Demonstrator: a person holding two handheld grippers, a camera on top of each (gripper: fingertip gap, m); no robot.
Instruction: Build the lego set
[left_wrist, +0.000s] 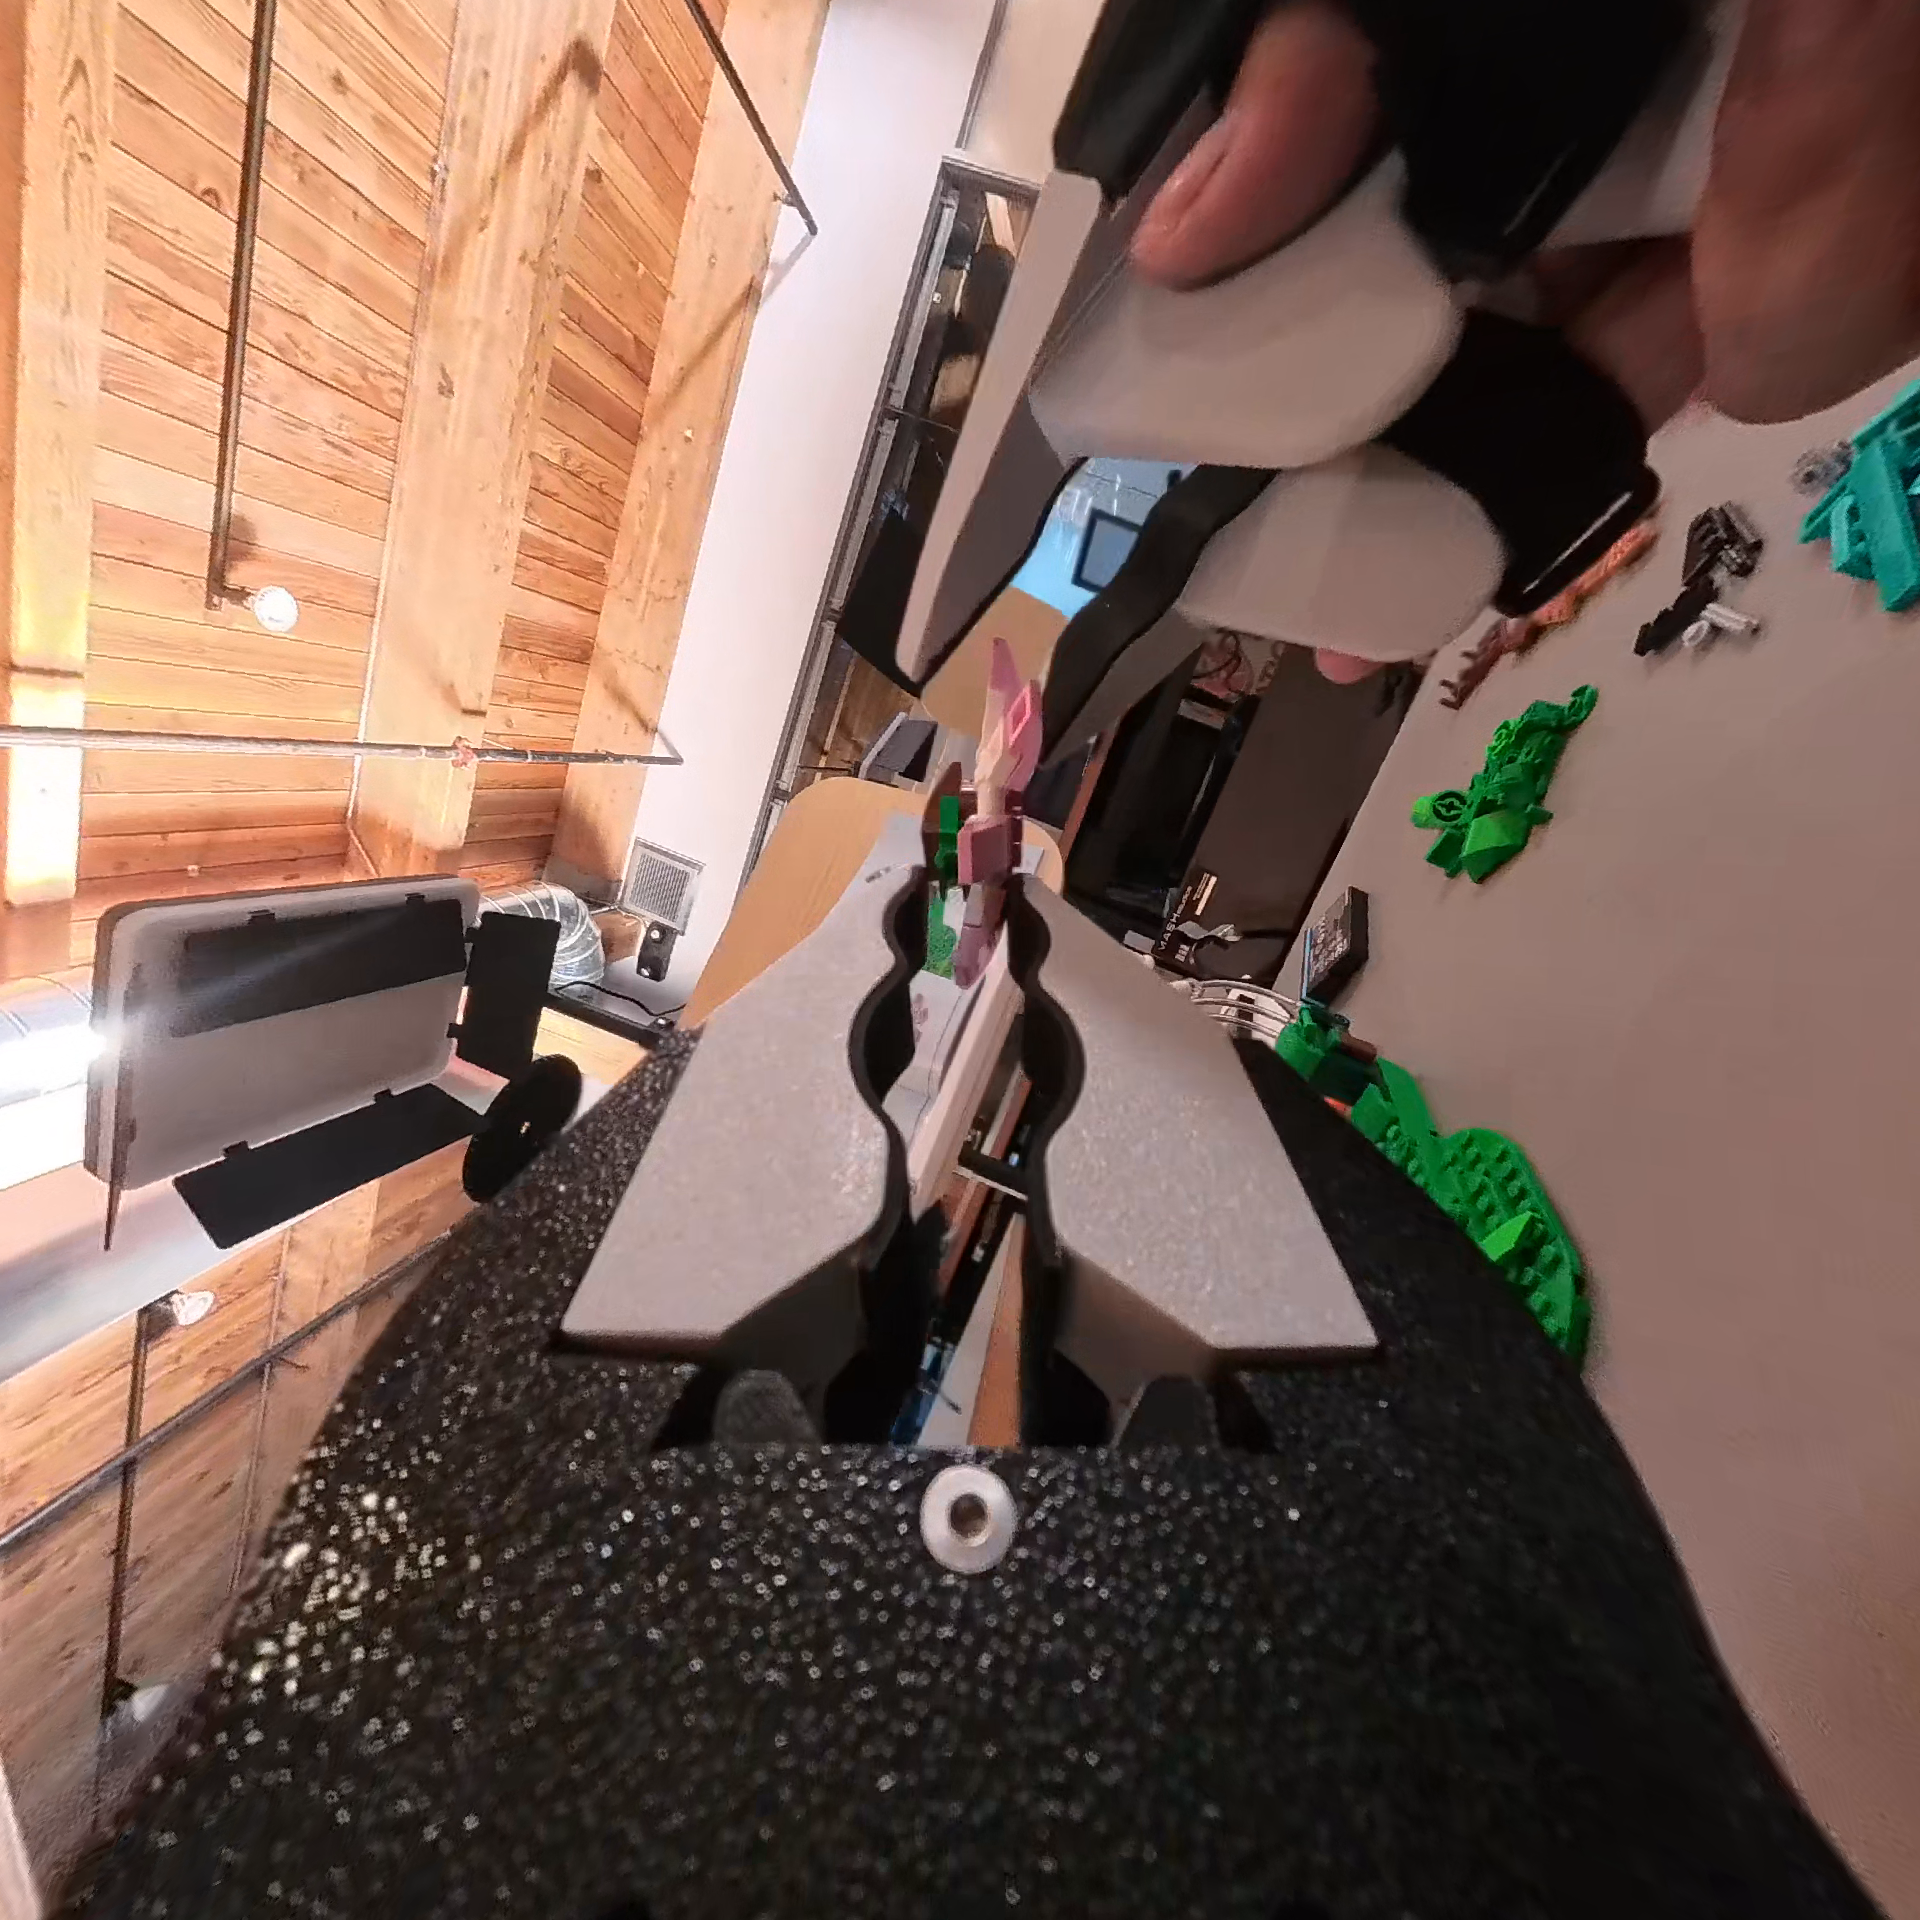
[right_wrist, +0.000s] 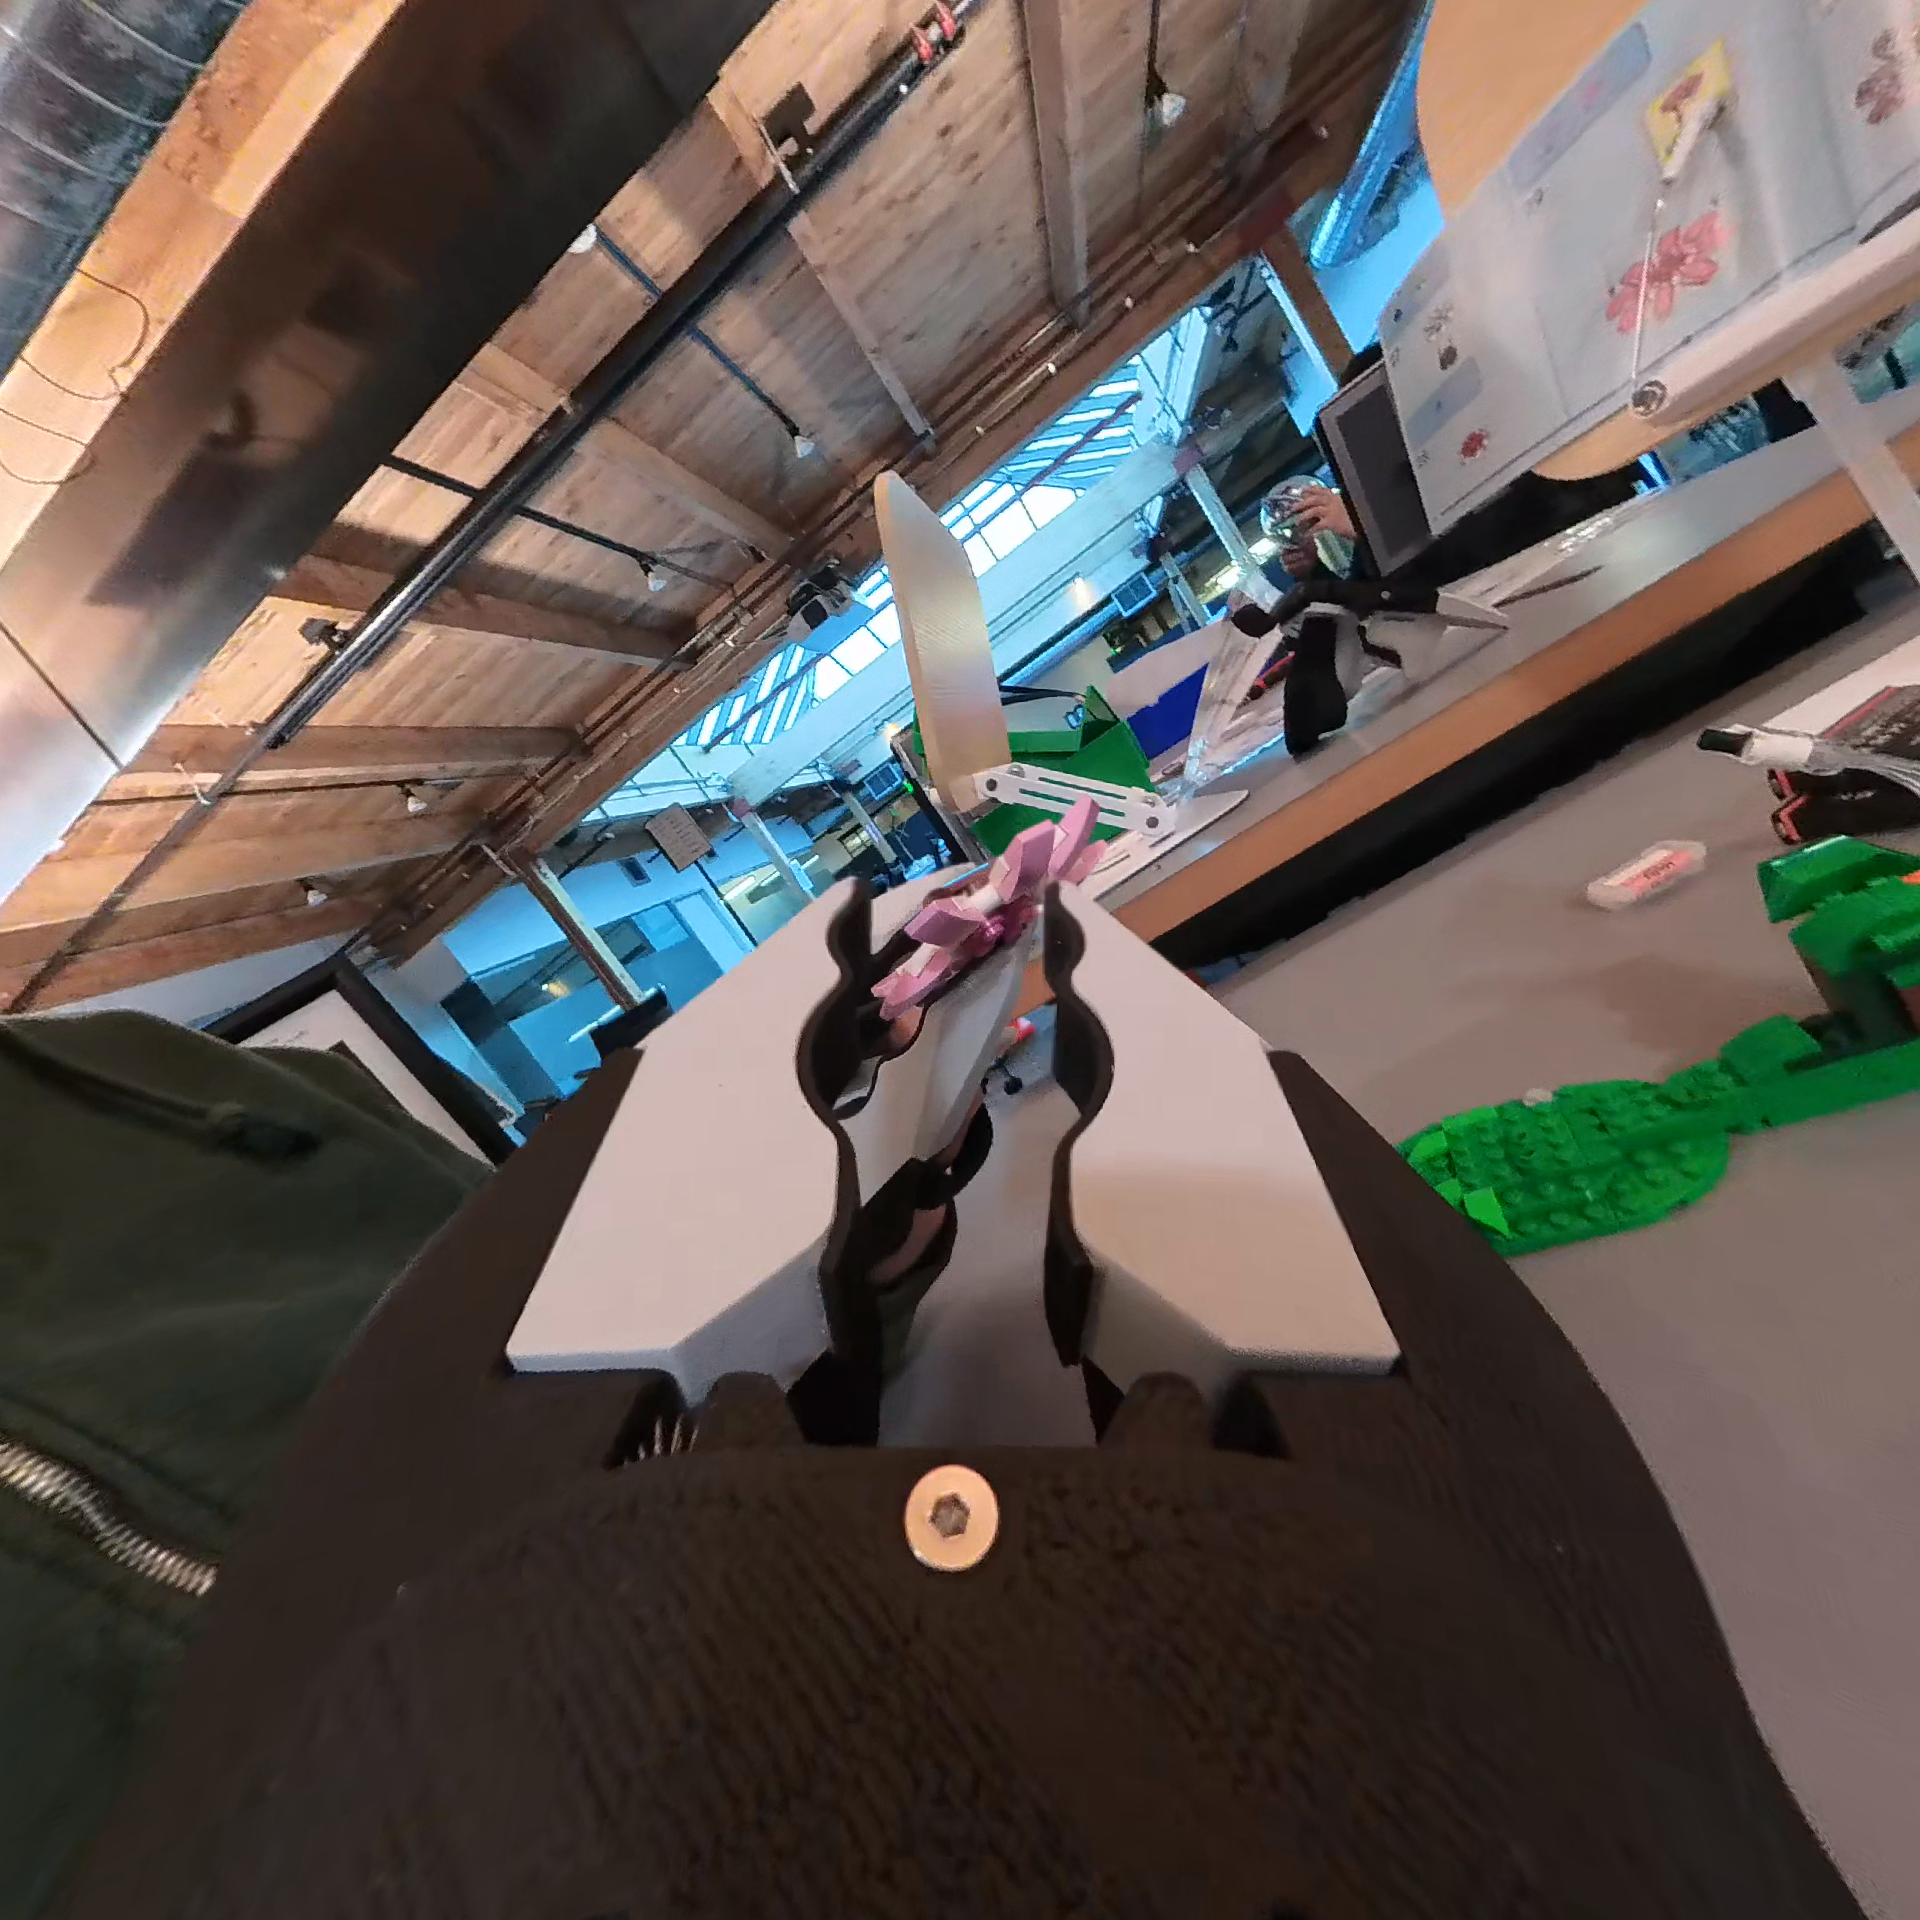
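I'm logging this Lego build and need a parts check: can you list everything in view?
pink flower piece: one, pink, held up off the table at both grippers' tips
green base plate: one, green, flat on the grey table
green pieces: one cluster, green, on the table
teal assembly: one, teal, far table edge
black pieces: a few, black, beside the teal assembly
instruction booklet: one, pale, propped upright
left gripper: grey fingers, shut on flower
right gripper: grey fingers, at flower
hand: one, holding the right gripper

My right claw (right_wrist: 961, 914) was up off the grey table (right_wrist: 1662, 1403), jaws narrowed around a pink flower piece (right_wrist: 997, 904) at the tips. The other claw's pale finger (right_wrist: 971, 1013) poked in between. Green plates (right_wrist: 1714, 1148) lay off right.
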